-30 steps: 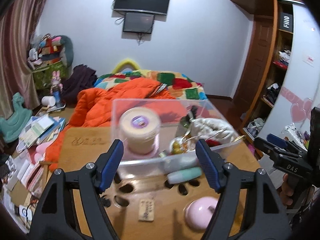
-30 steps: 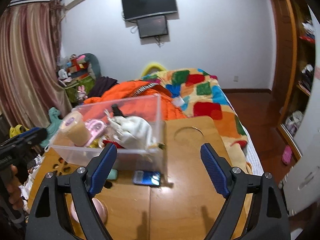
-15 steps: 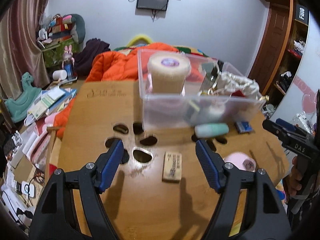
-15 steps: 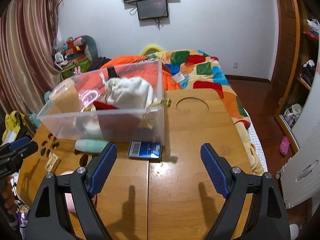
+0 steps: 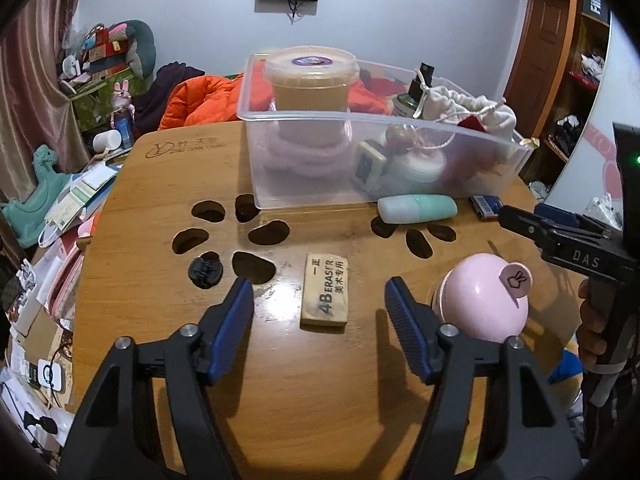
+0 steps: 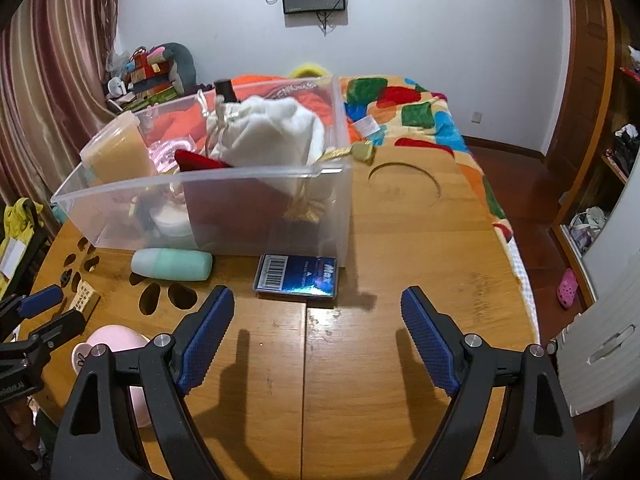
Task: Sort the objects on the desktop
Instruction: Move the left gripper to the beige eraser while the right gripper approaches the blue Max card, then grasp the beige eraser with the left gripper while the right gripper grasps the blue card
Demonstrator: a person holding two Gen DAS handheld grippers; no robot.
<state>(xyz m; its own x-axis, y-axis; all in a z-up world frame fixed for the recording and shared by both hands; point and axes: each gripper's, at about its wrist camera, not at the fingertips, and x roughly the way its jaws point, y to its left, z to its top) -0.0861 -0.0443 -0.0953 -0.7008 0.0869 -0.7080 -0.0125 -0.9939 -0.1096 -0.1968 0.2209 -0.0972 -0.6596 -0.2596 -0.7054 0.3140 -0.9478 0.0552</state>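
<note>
Sorting is partly done: the clear bin [image 5: 304, 188] already holds a lidded tub [image 5: 311, 76], a white pouch [image 5: 468, 114] and small bits, while the table [image 5: 280, 408] carries, left to right, a black cap [image 5: 205, 269], the eraser [image 5: 326, 290], a mint tube [image 5: 417, 208], a pink dome [image 5: 486, 300] and a blue card box [image 6: 297, 274] just in front of the bin. Left gripper [image 5: 319, 316] is wide open and empty, straddling the eraser marked "4B ERASER"; right gripper [image 6: 316, 330] is equally wide open, empty, near the card box. Readable: "Max" plus barcode on the card box, "DAS" on the right gripper's body, a bunny mark on the dome's tag.
</note>
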